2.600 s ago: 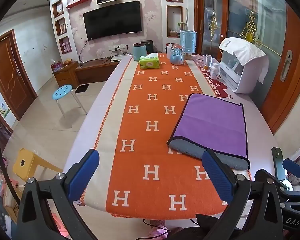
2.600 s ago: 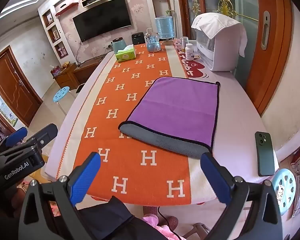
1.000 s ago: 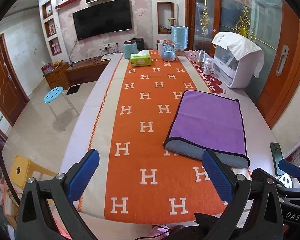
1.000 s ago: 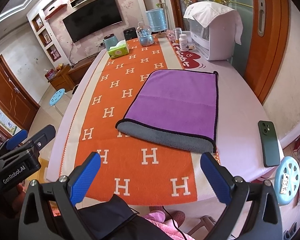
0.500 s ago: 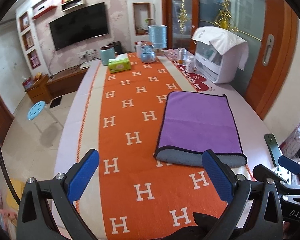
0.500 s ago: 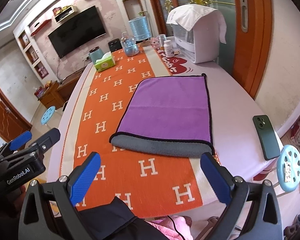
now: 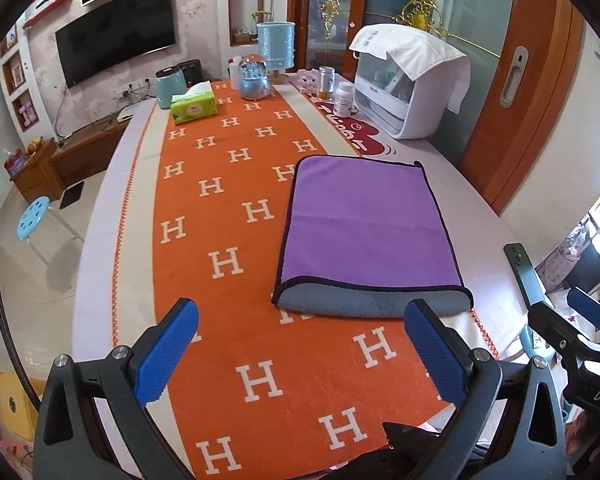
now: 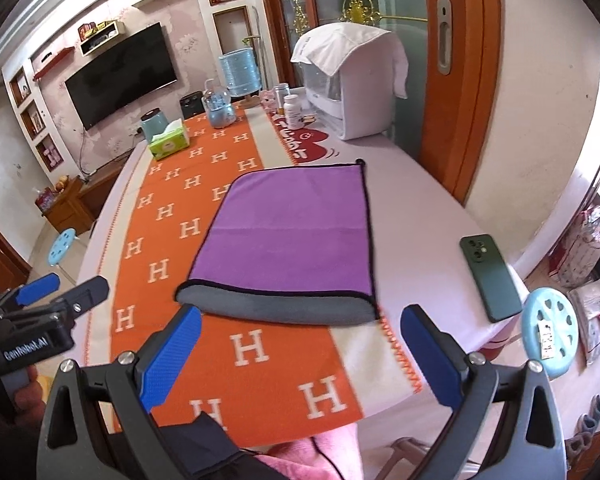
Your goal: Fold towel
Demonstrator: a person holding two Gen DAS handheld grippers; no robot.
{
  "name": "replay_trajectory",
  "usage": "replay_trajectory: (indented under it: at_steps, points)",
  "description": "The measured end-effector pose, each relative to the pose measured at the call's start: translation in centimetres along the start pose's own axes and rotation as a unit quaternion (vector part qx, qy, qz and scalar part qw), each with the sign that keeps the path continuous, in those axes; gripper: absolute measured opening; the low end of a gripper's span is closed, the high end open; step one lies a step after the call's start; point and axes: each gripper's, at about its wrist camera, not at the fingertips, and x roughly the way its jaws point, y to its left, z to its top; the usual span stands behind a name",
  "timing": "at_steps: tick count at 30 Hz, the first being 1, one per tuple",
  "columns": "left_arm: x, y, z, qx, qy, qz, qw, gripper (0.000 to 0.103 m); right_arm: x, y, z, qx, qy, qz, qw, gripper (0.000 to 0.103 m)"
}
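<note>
A purple towel [image 7: 364, 224] with a grey underside and black trim lies folded on the table, its rounded fold edge toward me; it also shows in the right wrist view [image 8: 296, 232]. My left gripper [image 7: 300, 340] is open and empty, above the orange runner just short of the towel's near edge. My right gripper [image 8: 300, 344] is open and empty, just short of the same grey fold edge. Each gripper shows at the edge of the other's view.
An orange H-pattern runner [image 7: 228, 208] covers the table. A green phone [image 8: 490, 276] lies right of the towel. A tissue box [image 7: 193, 107], jars, bottles and a white covered appliance [image 7: 404, 80] stand at the far end. Stools stand beside the table.
Both grippers have moved forward and to the right, closer to the towel's near folded edge. The towel has not moved. Both stay open.
</note>
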Motion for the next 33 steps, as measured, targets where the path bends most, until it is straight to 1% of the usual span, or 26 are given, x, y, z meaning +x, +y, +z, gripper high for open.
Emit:
replay_trajectory:
  at_steps: [5,11,14,18,21,26,28,31,33]
  points:
    - [1.5,-0.1,0.7,0.004,0.013,-0.001,0.9999,0.102,1.5,-1.5,0.1,-0.013,0.005,-0.002,1.000,0.099]
    - [3.4,-0.4,1.5,0.032,0.028,0.001,0.9991,0.102,3.9,-3.3,0.3,-0.012,0.031,0.017,0.999,0.099]
    - [4.5,-0.2,1.9,0.043,0.033,0.004,0.9985,0.102,5.4,-4.1,0.6,-0.013,0.045,0.029,0.998,0.095]
    - [6.9,0.4,2.4,0.054,0.048,0.032,0.9969,0.102,7.1,-4.9,0.5,-0.020,0.055,0.039,0.998,0.093]
    - [8.6,1.0,2.7,0.057,0.059,0.039,0.9959,0.102,8.6,-5.4,0.6,-0.034,0.066,0.036,0.997,0.092]
    - [12.0,1.9,3.0,0.066,0.084,0.057,0.9926,0.102,10.9,-6.3,0.3,-0.046,0.085,0.044,0.994,0.087]
    - [13.2,2.3,3.2,0.068,0.092,0.055,0.9919,0.102,11.6,-6.6,0.3,-0.051,0.088,0.046,0.994,0.086]
    - [14.7,2.5,3.2,0.075,0.102,0.040,0.9912,0.102,12.9,-6.9,0.1,-0.061,0.096,0.050,0.992,0.084]
    - [15.6,2.5,3.2,0.085,0.106,0.029,0.9903,0.102,13.7,-7.0,-0.1,-0.068,0.104,0.050,0.991,0.080]
